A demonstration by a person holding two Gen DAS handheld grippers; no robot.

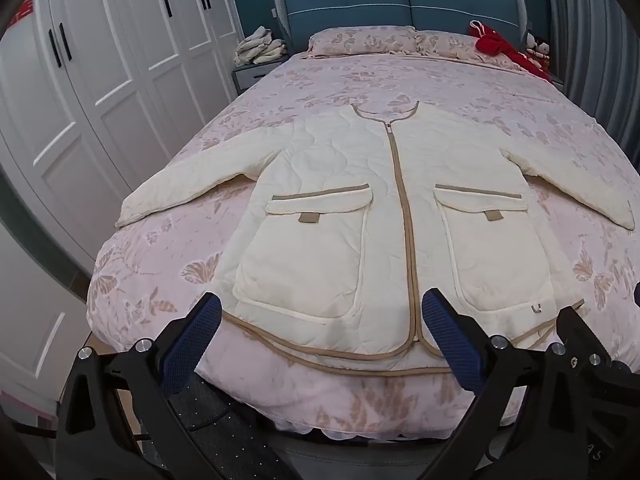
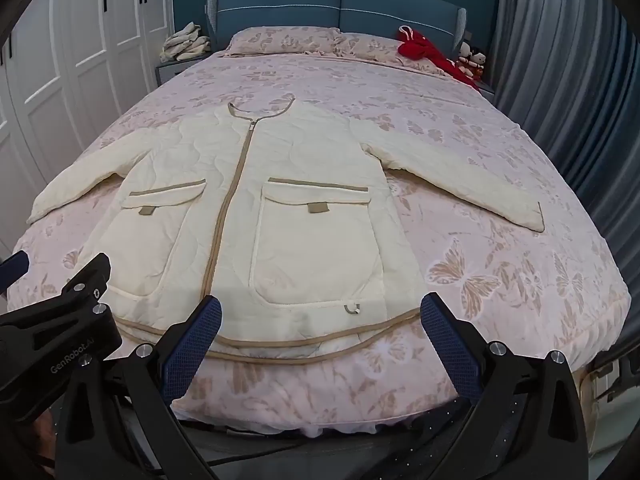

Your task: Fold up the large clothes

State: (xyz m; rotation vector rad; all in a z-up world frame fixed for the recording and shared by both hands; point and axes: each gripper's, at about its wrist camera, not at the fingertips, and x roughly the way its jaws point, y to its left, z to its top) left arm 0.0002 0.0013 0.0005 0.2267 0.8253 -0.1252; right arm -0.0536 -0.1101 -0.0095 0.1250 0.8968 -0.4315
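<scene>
A cream quilted jacket point(image 1: 344, 208) with tan trim, a zipped front and two flap pockets lies flat and face up on the bed point(image 1: 152, 288), both sleeves spread out sideways. It also shows in the right wrist view point(image 2: 304, 208). My left gripper point(image 1: 320, 312) is open and empty, hovering just before the jacket's hem at the foot of the bed. My right gripper point(image 2: 320, 312) is open and empty, also just before the hem, to the right of the left one. The left gripper's body point(image 2: 60, 320) shows at the lower left of the right wrist view.
A pink floral quilt point(image 2: 480, 272) covers the bed. Pillows point(image 1: 360, 40) and a red garment point(image 1: 504, 48) lie at the blue headboard point(image 1: 400, 0). White wardrobes point(image 1: 100, 80) stand left, with a pile of clothes point(image 1: 260, 46) on a nightstand. Grey curtains point(image 2: 560, 60) hang right.
</scene>
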